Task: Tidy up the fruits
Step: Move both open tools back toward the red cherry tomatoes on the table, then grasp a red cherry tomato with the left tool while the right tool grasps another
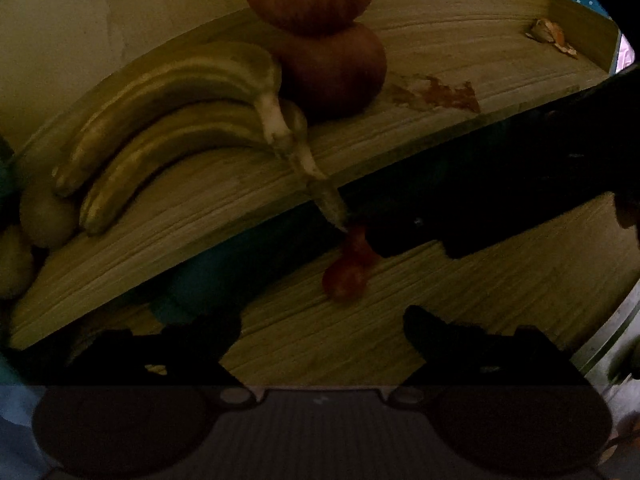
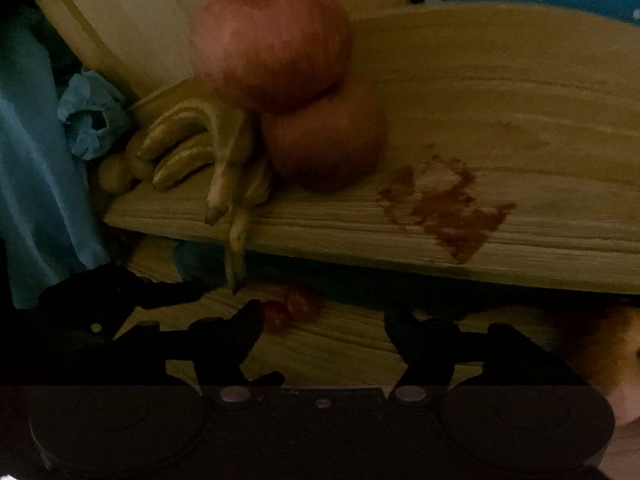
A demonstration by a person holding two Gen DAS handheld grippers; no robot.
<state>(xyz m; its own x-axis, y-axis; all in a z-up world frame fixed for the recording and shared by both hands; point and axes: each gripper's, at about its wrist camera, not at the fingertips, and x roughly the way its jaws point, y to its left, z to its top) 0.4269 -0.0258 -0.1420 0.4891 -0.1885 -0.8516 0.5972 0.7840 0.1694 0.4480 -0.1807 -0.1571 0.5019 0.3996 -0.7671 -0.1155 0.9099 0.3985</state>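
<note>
Fruits: two apples (image 2: 272, 40) stacked, bananas (image 1: 168, 120) beside them near the raised board's (image 2: 480, 120) front edge, stems overhanging. Small red fruit (image 1: 348, 272) below. Both grippers (image 1: 320, 336) (image 2: 324, 332) spread, empty. Apples firm, likely roll; bananas bruise, probably best gripped by the stem.

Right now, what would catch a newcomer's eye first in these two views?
Two red apples: the upper apple sits against the lower apple on a raised wooden board, with a bunch of bananas to their left, stems over the edge. A reddish stain marks the board. Below, small red grapes lie ahead of the open left claw and right claw.
</note>
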